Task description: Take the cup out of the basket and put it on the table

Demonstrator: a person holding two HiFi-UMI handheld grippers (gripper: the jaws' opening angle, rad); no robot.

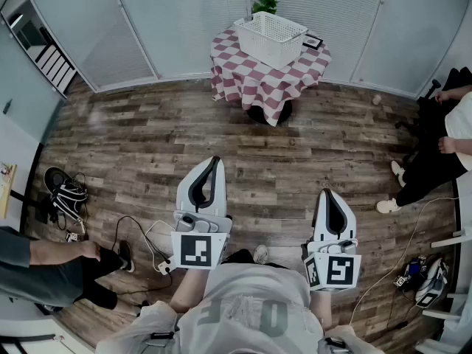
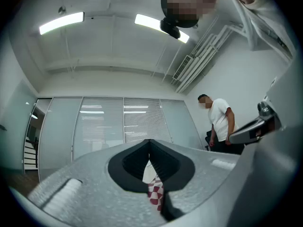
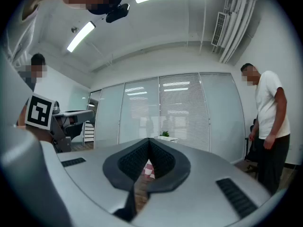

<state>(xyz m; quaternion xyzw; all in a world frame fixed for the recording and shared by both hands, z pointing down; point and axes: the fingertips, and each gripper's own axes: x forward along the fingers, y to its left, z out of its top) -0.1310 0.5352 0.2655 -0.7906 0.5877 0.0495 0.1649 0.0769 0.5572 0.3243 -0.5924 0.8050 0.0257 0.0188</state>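
Far ahead in the head view, a white slatted basket (image 1: 270, 37) stands on a small table with a red-and-white checked cloth (image 1: 258, 76). No cup shows; the inside of the basket is hidden. My left gripper (image 1: 215, 159) and right gripper (image 1: 324, 192) hover over the wooden floor, well short of the table. Both are shut with nothing between the jaws. In the left gripper view the shut left gripper (image 2: 149, 141) leaves only a strip of checked cloth (image 2: 155, 193) showing. In the right gripper view, a bit of cloth (image 3: 147, 167) shows behind the shut right gripper (image 3: 149, 139).
A potted plant (image 1: 264, 3) stands behind the table, and a small dark object (image 1: 313, 41) lies beside the basket. One person (image 1: 435, 153) is at the right, another (image 1: 44, 268) at the left. Cables (image 1: 147, 238) and a bag (image 1: 66, 196) lie on the floor.
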